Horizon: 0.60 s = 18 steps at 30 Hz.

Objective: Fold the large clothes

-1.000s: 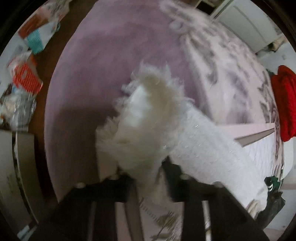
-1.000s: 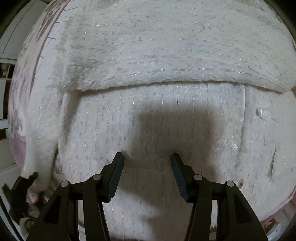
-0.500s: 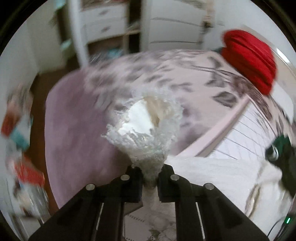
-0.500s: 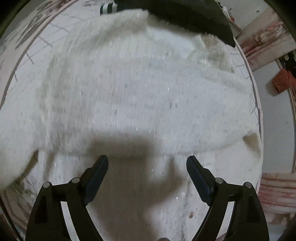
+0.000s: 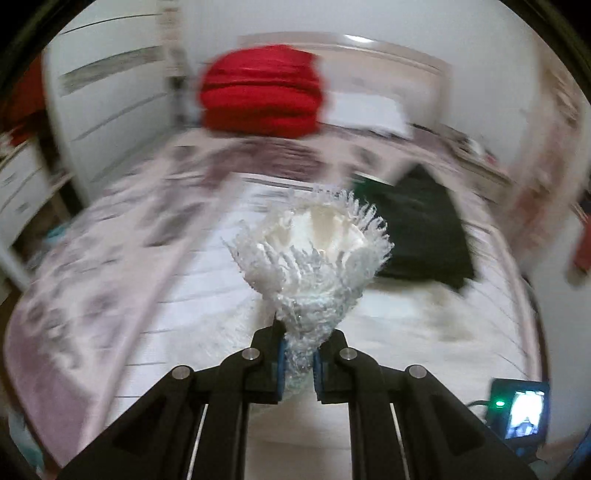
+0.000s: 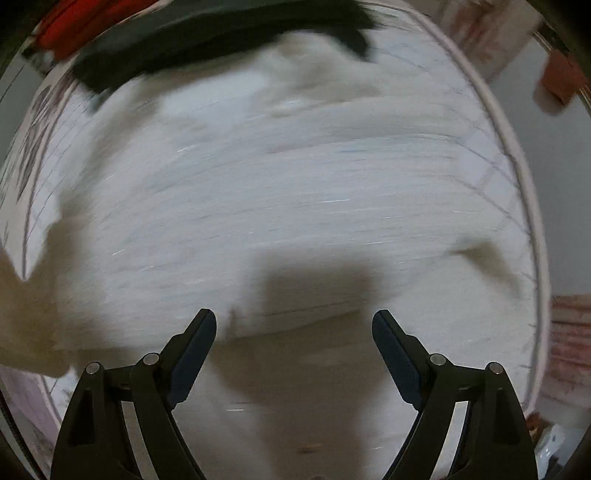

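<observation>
A white fuzzy sweater (image 6: 295,192) lies spread across the bed and fills the right wrist view. My left gripper (image 5: 298,332) is shut on the sweater's fringed sleeve end (image 5: 314,254), which flares up above the jaws over the bed. My right gripper (image 6: 294,321) is wide open and empty, hovering above the sweater's body with its shadow under it. Both views are blurred by motion.
A folded red garment (image 5: 260,92) sits at the head of the bed. A dark garment (image 5: 424,225) lies on the bed beyond the sweater, also in the right wrist view (image 6: 207,33). A patterned pink bedspread (image 5: 122,221) covers the left side. A small screen device (image 5: 517,413) sits at lower right.
My left gripper has swung round with the sleeve, from facing the floor to facing along the bed. My right gripper has opened wider and pulled back over the sweater.
</observation>
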### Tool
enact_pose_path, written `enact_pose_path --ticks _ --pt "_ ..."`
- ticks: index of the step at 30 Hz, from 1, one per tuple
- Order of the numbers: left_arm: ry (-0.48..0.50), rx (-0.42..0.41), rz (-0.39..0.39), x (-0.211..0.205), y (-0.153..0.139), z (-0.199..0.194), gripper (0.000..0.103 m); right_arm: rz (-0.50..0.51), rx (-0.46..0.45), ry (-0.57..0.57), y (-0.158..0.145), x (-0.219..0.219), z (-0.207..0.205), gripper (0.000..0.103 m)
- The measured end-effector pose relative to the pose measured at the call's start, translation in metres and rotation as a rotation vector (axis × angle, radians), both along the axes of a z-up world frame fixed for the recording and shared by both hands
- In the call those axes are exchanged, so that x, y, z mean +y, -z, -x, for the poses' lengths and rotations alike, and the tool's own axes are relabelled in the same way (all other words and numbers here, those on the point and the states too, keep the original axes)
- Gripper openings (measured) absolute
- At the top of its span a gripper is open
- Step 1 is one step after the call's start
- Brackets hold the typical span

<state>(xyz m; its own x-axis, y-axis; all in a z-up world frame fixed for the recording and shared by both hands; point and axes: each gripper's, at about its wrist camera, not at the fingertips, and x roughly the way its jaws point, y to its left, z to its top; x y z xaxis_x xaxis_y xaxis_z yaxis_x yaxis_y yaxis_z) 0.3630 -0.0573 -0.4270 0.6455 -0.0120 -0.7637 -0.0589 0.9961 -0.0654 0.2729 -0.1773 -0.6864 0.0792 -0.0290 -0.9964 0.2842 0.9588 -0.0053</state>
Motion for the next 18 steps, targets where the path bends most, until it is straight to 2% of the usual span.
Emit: enact_pose_path --ticks 3,7,12,14,16,17,18 --pt "0.112 0.086 0.059 -0.071 0.026 -0.017 0.008 0.013 0.018 0.073 0.002 -0.060 0.011 0.088" --pt "0.203 0.182 0.058 -0.150 0.073 -0.028 0.008 0.028 0.032 0.136 0.012 -0.129 0.030 0.088" --pt "0.229 0.317 -0.037 -0.196 0.129 -0.028 0.013 -0.007 0.077 0.169 0.036 -0.182 0.054 0.088" --pt "0.227 0.362 -0.021 -0.195 0.142 -0.029 0.014 -0.028 0.077 0.178 0.040 -0.195 0.061 0.088" --pt "0.206 0.345 0.021 -0.187 0.137 -0.024 0.020 -0.061 0.075 0.193 0.042 -0.208 0.069 0.088" --pt "0.198 0.346 0.054 -0.182 0.131 -0.022 0.032 -0.095 0.073 0.211 0.043 -0.215 0.073 0.088" --pt "0.193 0.348 0.083 -0.177 0.128 -0.023 0.056 -0.119 0.072 0.223 0.043 -0.221 0.075 0.088"
